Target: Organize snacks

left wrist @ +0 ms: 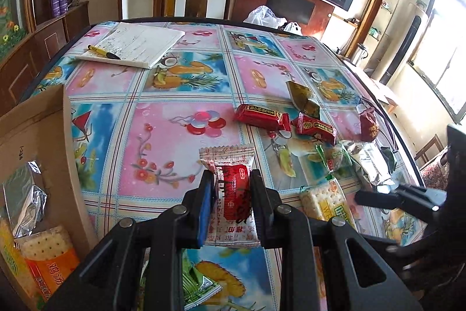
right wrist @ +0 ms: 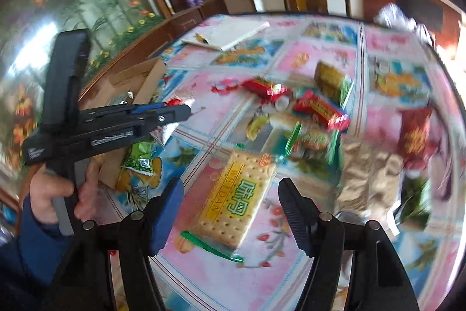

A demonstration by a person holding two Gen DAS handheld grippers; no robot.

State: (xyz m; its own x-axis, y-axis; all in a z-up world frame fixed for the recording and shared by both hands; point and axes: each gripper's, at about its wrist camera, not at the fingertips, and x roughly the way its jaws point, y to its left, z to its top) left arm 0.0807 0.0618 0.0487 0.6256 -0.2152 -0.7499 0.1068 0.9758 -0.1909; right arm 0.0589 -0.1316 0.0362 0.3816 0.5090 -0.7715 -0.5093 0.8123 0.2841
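At lower centre, our left gripper pinches a light, crinkly red-and-white snack sachet across its middle, while our right gripper gapes wide above the brittle yellow-labelled cracker packet.

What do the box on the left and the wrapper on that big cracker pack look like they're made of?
Box: plain brown cardboard, matte, with a raw cut edge on its flap. Cracker pack: probably thin clear plastic film, glossy, since the crackers show through it and its green end seals look crimped.
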